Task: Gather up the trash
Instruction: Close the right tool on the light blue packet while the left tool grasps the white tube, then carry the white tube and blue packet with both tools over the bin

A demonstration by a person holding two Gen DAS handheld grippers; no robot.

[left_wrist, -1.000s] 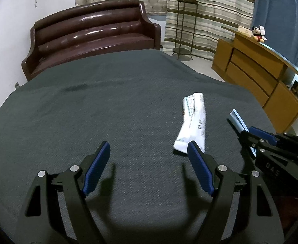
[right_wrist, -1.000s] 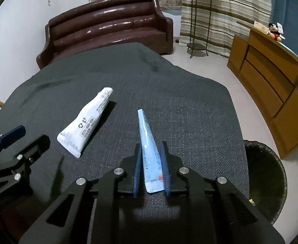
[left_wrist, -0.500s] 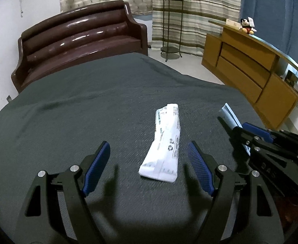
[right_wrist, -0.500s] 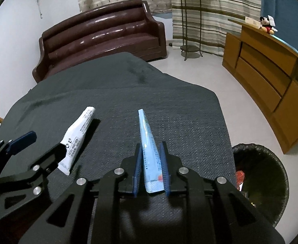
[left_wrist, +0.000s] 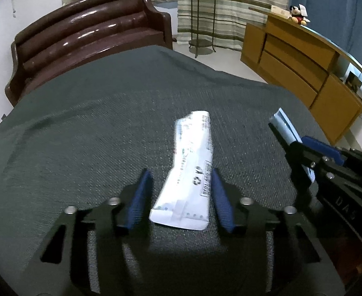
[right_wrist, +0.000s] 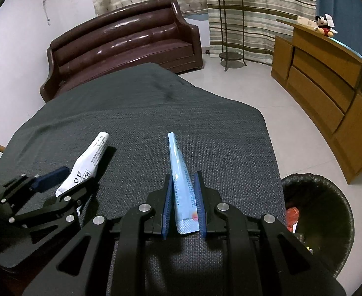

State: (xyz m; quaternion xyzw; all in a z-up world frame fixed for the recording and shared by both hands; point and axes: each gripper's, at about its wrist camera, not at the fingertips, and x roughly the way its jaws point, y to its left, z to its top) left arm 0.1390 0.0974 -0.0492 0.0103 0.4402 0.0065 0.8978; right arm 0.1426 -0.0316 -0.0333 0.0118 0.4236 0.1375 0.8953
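Left gripper (left_wrist: 178, 197), jaws apart, straddled the white tube (left_wrist: 189, 172) lying on the dark-clothed table (left_wrist: 82, 135) beside the right gripper (right_wrist: 183, 204), jaws clamped on the blue sachet (right_wrist: 181, 177); closing off-centre risked the flat tube slipping free.

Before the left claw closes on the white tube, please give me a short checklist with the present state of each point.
1. White tube lies between the fingers of the left claw: ok.
2. Left claw has a firm grip on the tube: not ok; a gap shows on the left side.
3. Right claw holds the blue tube: ok.
4. Right claw stands apart from the left claw: ok.
5. Bin is open, on the floor beside the table: ok.
6. Room left inside the bin: cannot tell.
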